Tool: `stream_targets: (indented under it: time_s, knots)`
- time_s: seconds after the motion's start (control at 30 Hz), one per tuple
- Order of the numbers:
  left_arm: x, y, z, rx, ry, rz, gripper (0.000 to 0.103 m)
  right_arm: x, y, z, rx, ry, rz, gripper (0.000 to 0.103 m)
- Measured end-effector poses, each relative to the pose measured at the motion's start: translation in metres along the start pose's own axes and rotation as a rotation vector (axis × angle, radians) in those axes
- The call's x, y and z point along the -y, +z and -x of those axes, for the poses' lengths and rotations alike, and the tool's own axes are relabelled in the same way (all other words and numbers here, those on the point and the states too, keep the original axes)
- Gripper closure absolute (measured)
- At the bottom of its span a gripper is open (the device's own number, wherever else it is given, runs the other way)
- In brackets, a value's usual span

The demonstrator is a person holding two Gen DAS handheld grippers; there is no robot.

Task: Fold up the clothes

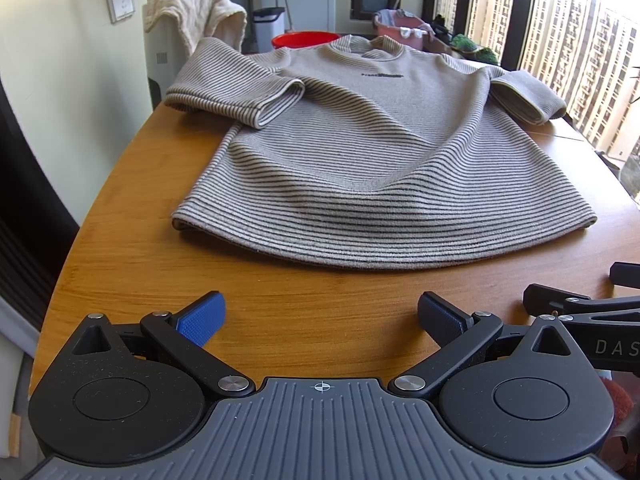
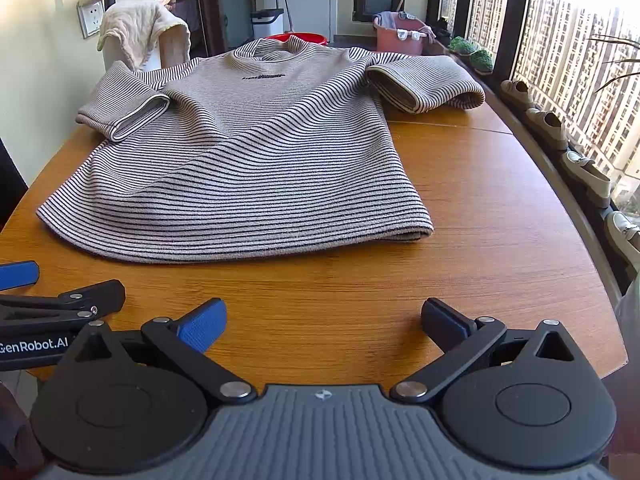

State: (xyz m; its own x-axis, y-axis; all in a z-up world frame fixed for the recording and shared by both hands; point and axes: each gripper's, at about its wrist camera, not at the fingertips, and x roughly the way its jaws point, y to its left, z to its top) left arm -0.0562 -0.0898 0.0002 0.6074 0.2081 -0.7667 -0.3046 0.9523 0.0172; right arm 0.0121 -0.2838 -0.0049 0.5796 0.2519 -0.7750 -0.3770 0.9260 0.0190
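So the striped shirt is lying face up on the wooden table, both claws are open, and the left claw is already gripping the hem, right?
Not quite. The left claw grips nothing: the left wrist view shows bare wooden table between it and the hem of the striped shirt. The rest holds, and the right claw is open too.

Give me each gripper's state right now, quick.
Left gripper: open, holding nothing, above the table short of the striped shirt.
Right gripper: open, holding nothing, also short of the shirt's hem.

Towel (image 2: 140, 30), red basin (image 2: 296, 37), perhaps shoes (image 2: 548, 122)
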Motion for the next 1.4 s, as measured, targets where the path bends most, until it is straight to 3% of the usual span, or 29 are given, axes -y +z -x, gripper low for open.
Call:
stream_targets:
  time_s: [1.4]
  knots:
    - [-0.0019,-0.0010,0.0001,0.010,-0.007,-0.004,0.000,-0.0013,0.0012,-0.0006,-0.005,-0.002,0.000,0.000]
